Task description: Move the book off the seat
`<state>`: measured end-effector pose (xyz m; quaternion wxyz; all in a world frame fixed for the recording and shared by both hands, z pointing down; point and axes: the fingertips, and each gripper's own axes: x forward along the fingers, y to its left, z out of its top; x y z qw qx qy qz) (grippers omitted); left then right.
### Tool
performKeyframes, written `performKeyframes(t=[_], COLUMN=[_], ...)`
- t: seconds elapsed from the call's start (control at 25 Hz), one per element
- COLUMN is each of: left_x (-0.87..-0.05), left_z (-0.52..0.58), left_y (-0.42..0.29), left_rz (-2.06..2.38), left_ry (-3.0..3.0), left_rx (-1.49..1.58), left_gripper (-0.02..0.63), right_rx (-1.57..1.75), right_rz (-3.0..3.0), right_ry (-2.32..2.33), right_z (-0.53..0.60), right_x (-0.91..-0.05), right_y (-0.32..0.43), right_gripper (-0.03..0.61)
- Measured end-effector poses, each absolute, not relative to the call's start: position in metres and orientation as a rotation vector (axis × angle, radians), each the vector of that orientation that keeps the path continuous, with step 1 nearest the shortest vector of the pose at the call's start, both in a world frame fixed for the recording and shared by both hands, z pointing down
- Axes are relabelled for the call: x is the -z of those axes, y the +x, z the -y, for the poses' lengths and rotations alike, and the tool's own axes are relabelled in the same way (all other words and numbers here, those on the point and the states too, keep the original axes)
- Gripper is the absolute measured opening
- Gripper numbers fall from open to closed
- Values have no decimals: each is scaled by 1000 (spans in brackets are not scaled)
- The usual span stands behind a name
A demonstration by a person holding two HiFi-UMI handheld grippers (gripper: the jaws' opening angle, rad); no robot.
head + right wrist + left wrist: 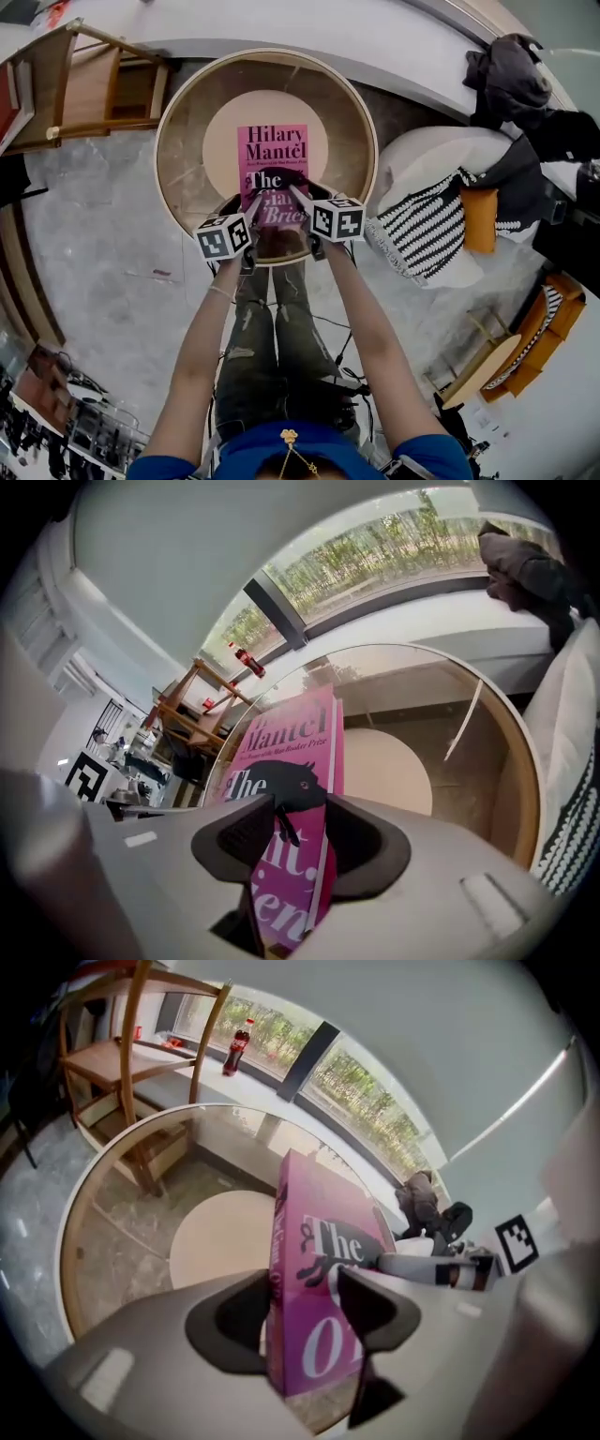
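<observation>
Well, the pink book [272, 155] is caught by its near end in both my claws. My left claw [300, 1312] has its jaws spread wide and closed across the spine side, and my right claw [298, 832] grips the opposite long edge the same way. The book lies over the round glass table [169, 122], above the beige disc [220, 141] seen through the glass; whether it touches the glass I cannot tell. A wooden shelf [84, 89] stands left of the table. To the right is a white seat [422, 155] with a striped cushion [427, 225].
</observation>
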<state>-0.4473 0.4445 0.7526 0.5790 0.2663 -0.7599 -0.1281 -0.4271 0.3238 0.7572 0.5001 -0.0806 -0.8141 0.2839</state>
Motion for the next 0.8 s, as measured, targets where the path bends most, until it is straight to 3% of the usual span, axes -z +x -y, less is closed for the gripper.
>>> performKeyframes(t=[0.24,0.8], left_x=[-795,-798], left_z=[-447,-445], left_y=[-443,-441], left_rz=[1729,1695], left_ry=[622,635], left_rx=[250,217], left_gripper=[221,239], right_rx=[-637,-588], right_rz=[1987,1970], right_ry=[-164,-174], right_z=[-328,-327], right_x=[-795,-797], right_y=[-423,-423], right_gripper=[172,181])
